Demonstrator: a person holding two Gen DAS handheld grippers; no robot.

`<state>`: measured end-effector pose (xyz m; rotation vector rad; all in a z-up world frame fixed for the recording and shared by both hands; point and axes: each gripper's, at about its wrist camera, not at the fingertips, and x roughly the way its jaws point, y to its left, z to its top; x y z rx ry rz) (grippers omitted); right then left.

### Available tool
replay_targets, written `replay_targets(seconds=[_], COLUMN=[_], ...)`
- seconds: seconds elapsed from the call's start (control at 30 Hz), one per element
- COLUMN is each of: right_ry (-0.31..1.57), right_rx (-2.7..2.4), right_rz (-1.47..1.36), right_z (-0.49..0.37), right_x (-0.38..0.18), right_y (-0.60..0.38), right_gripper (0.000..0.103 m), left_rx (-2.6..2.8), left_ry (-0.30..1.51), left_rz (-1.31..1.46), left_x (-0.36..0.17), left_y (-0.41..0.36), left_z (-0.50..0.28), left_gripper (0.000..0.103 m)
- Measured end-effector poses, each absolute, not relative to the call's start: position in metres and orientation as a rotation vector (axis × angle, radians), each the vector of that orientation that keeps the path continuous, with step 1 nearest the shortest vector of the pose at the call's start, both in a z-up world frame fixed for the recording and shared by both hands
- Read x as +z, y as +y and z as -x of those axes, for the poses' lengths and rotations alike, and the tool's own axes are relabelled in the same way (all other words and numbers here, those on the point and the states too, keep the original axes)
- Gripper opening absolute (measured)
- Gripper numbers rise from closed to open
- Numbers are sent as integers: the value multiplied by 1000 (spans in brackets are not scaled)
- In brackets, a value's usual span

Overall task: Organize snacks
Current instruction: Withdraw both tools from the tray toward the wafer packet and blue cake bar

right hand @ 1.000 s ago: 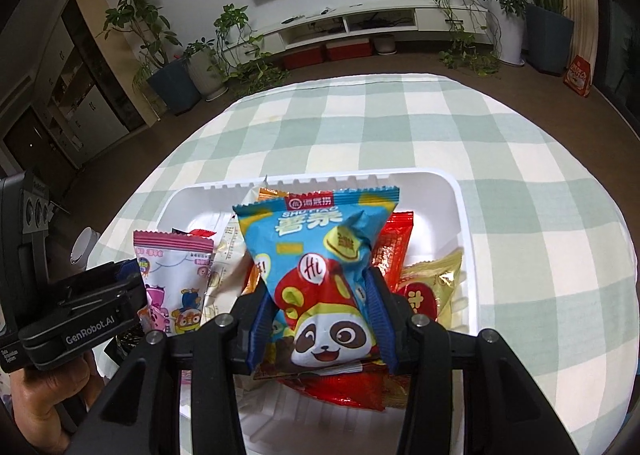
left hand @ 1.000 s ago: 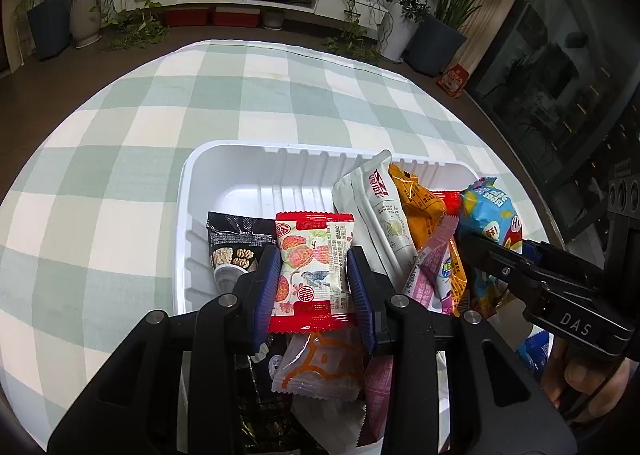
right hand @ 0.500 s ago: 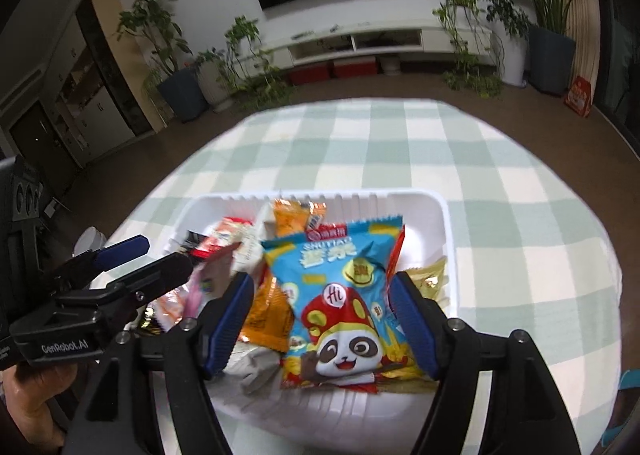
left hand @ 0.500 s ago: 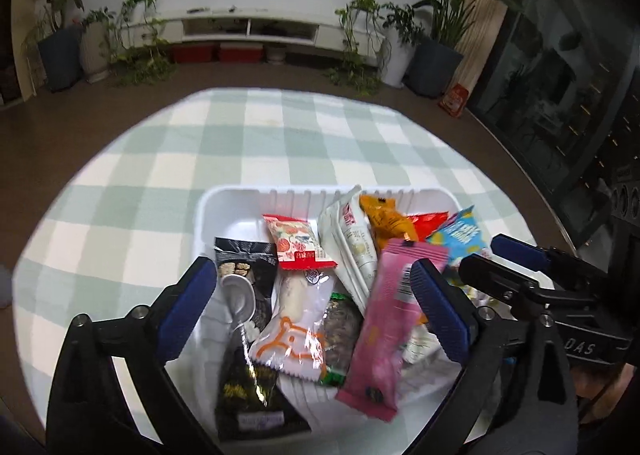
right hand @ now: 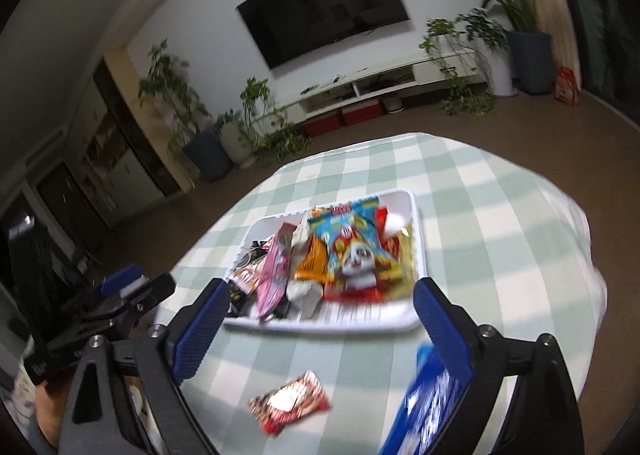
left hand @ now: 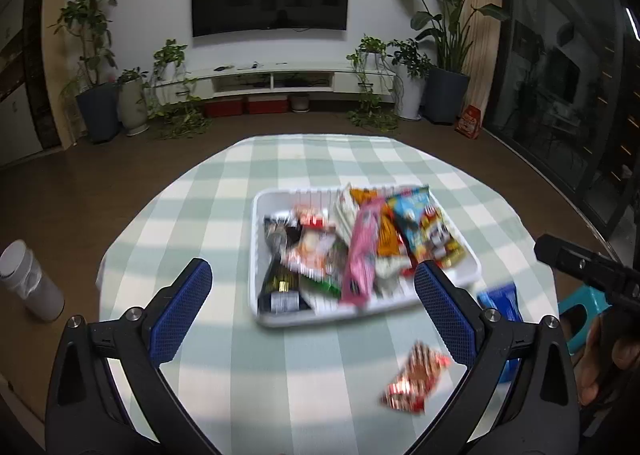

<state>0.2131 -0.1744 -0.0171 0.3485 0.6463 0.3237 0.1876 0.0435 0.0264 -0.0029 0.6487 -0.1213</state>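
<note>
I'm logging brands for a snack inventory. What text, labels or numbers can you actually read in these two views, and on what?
None can be read as it stands.
Blue panda bag in the tray: print at the top, blurred.
Pink pack: blurred.
Black pack: label too small.
Red packet on the table: blurred.
Blue packet: blurred.
Left gripper body: lettering cut off and blurred.

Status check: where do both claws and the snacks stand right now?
Left claw open, empty; right claw opening, empty. White plastic tray full of snack packets. Red foil packet and blue packet lie loose on checked tablecloth. Nothing blocking.
</note>
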Motion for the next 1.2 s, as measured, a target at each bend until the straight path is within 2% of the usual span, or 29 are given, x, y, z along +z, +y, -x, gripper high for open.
replay_targets(seconds=[0.2, 0.4, 1.2], right_ry=[653, 663, 674], right_rx=[260, 197, 170], right_rz=[-485, -509, -492], right_z=[-175, -168, -165], right_x=[-55, -72, -79], right_y=[-198, -209, -209], right_gripper=[98, 98, 98], left_rx=[-103, -97, -95], left_ry=[688, 760, 774], left_rz=[51, 39, 45], left_x=[-2, -31, -36], left_y=[40, 34, 37], left_z=[-117, -88, -87], left_gripper=[103, 103, 103])
